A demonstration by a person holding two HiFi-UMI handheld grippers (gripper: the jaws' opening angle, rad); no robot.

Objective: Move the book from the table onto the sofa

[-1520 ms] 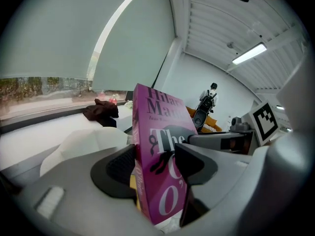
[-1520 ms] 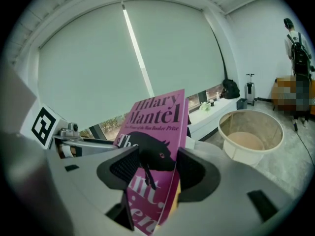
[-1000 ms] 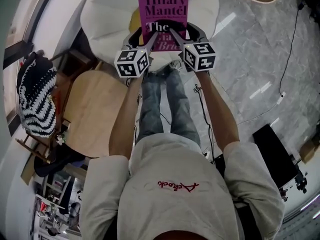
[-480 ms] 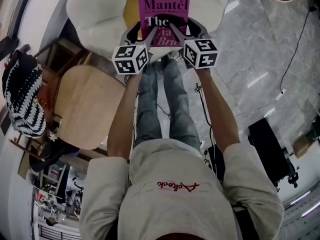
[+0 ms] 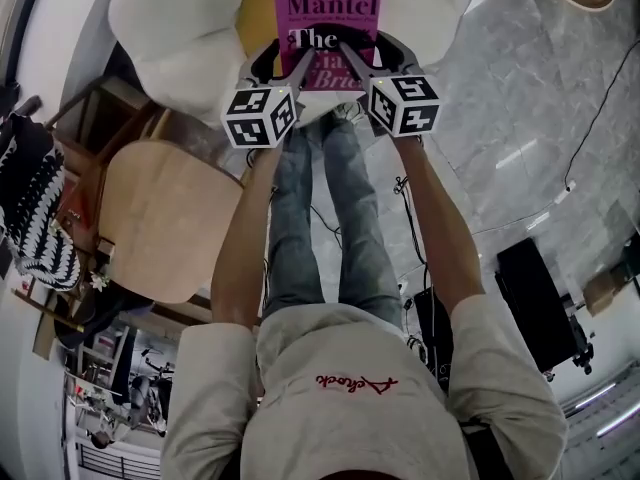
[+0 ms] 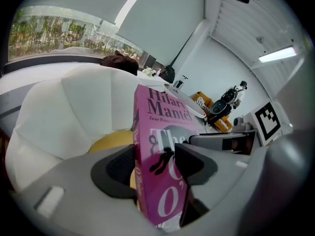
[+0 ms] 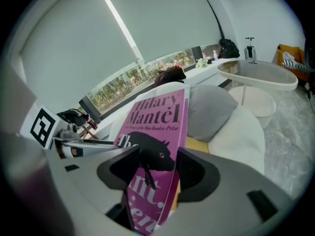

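Note:
A magenta paperback book (image 5: 328, 13) with black and white lettering hangs in the air over the white sofa (image 5: 190, 18). My left gripper (image 5: 288, 66) is shut on the book's (image 6: 162, 166) lower left edge. My right gripper (image 5: 358, 64) is shut on the lower right edge of the book (image 7: 156, 146). Both sets of jaws pinch the cover from either side. The sofa's (image 6: 64, 117) white cushions and a yellow cushion (image 6: 110, 141) lie just beyond the book. A grey cushion (image 7: 211, 109) rests on the sofa (image 7: 241, 132) to the right.
A round wooden table (image 5: 165, 223) stands at the left, beside a wooden side table (image 5: 95, 118). A black-and-white striped bag (image 5: 35, 208) lies at the far left. Grey marble floor (image 5: 510, 108) spreads to the right, with a black box (image 5: 545, 303) on it. A white round table (image 7: 258, 75) stands beyond.
The book and both grippers have moved a little further over the sofa, which fills more of the top of the head view. The wooden table and striped bag have slid left.

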